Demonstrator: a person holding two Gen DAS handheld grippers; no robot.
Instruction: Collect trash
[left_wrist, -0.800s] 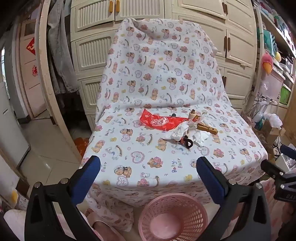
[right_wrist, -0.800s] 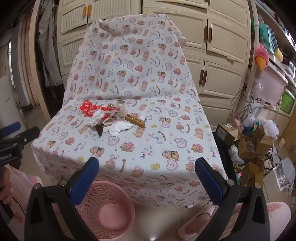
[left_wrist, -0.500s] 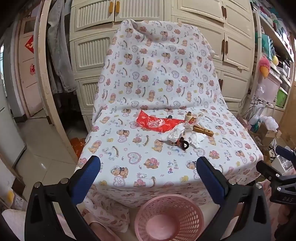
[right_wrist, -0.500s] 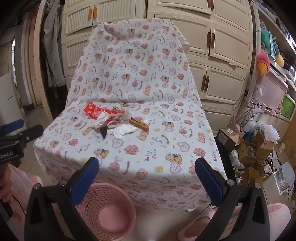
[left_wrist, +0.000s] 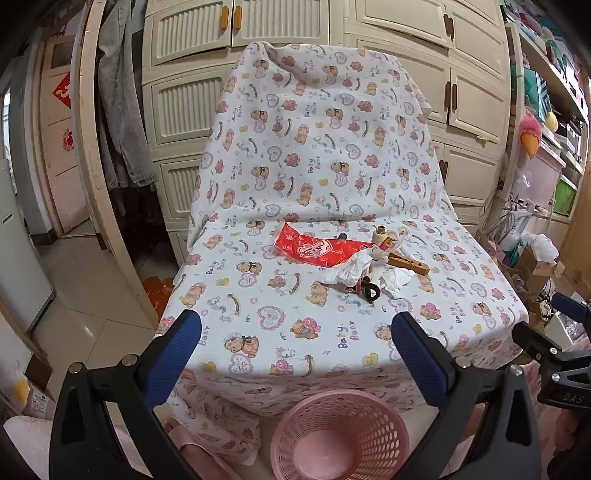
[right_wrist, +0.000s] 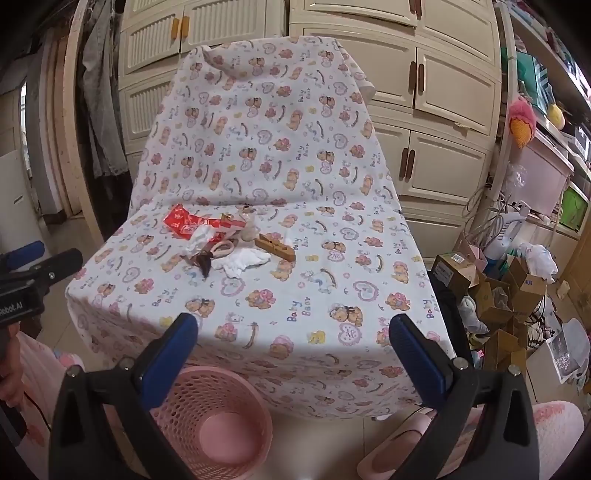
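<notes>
A small heap of trash lies mid-way back on the seat draped in a bear-print sheet: a red wrapper, crumpled white tissues, a wooden clothespin, a small bottle and a dark hair clip. An empty pink mesh basket stands on the floor below the seat's front edge. My left gripper and right gripper both hover open in front of the seat, well short of the heap, holding nothing.
Cream wardrobe doors stand behind the seat. Cardboard boxes, cables and bags crowd the floor at right. Clothes hang at left beside a wooden post. Pink slippers are near the basket. The other gripper shows at each view's edge.
Both views have backed off and dropped slightly: the seat and trash sit a little farther away and more of the pink basket shows. Nothing on the seat moved.
</notes>
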